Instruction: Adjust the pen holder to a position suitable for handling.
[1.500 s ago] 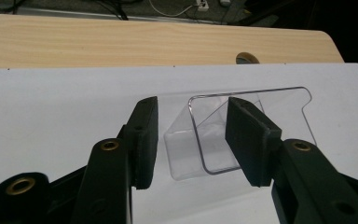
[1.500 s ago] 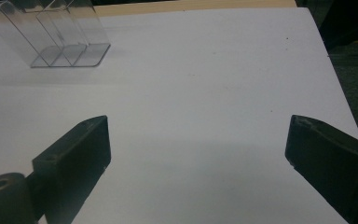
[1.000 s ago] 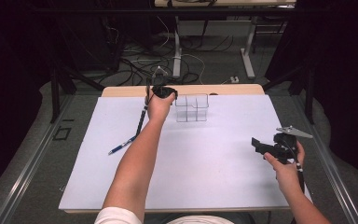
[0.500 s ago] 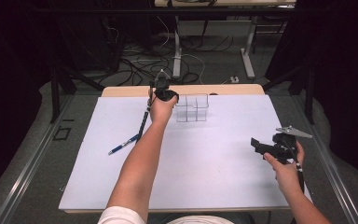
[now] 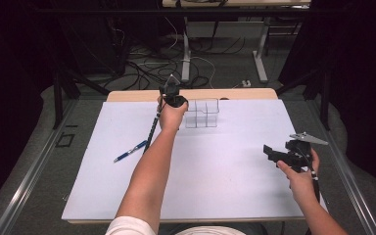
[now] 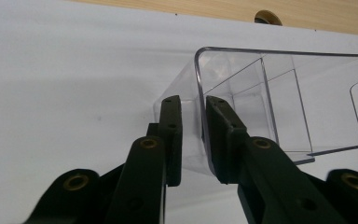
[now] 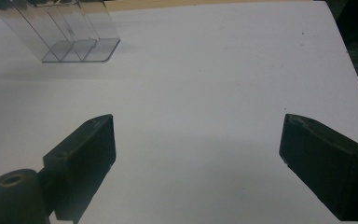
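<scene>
Dark room, cables on the floor point(image 5: 142, 63) behind a white surface point(image 5: 215, 166) with a wooden strip along its far edge. No readable writing, brand or label on anything in view.

Left gripper point(image 5: 172, 96) sits at the far middle of the surface, held in the left hand point(image 5: 172, 115), cable trailing back along the forearm. In the left gripper view its jaws are nearly together and pinch the near side wall of a clear plastic organizer point(image 6: 279, 107); one jaw is outside the wall, the other inside. The organizer has inner dividers forming several compartments; it extends away from the jaws and to their right. In the high view it stands just right of the left gripper, touching it.

Right gripper point(image 5: 274, 154) is in the right hand point(image 5: 301, 178) near the right edge of the surface, well apart from the organizer. In the right gripper view its jaws are spread wide with nothing between them, bare white surface under them; the organizer is far ahead, to the upper left of the jaws.

Blue pen point(image 5: 130, 151) lies on the surface left of the left forearm, apart from both grippers.
</scene>
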Motion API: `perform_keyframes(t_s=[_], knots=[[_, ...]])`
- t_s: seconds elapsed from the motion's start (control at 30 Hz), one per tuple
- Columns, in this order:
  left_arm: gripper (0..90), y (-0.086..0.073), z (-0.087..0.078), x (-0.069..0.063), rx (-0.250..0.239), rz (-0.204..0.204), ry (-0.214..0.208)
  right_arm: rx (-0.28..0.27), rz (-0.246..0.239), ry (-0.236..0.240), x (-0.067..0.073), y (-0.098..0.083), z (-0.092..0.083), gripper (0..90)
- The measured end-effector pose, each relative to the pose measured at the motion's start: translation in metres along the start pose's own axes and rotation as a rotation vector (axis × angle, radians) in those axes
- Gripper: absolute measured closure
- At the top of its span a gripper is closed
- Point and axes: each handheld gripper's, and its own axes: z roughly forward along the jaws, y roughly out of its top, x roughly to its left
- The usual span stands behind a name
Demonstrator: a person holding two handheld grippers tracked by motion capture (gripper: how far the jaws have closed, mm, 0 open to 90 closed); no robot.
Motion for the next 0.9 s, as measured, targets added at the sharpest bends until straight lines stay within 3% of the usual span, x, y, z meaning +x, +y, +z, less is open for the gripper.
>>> perform_keyframes(t_s=[0.37, 0.47, 0.57, 0.7, 0.77, 0.9], knots=[[83.9, -0.004, -0.002, -0.001, -0.025, -0.007, 0.017, -0.011, 0.01, -0.005, 0.0, 0.0, 0.0, 10.5], [85.8, -0.004, -0.002, -0.001, -0.034, 0.01, 0.033, -0.01, 0.01, -0.004, 0.0, 0.0, 0.0, 10.4], [87.9, -0.005, -0.004, 0.0, -0.037, 0.03, 0.077, -0.008, 0.01, -0.003, 0.0, 0.0, 0.0, 10.8], [88.6, -0.006, -0.005, 0.003, -0.039, 0.023, 0.073, -0.004, -0.001, 0.001, -0.001, 0.0, 0.0, 10.8], [88.5, -0.006, -0.006, 0.002, -0.034, 0.04, 0.091, 0.001, 0.008, 0.002, 0.0, 0.0, 0.0, 10.8], [88.5, -0.007, -0.012, 0.005, -0.028, 0.035, 0.112, 0.001, 0.009, 0.002, 0.0, 0.0, 0.0, 10.8]])
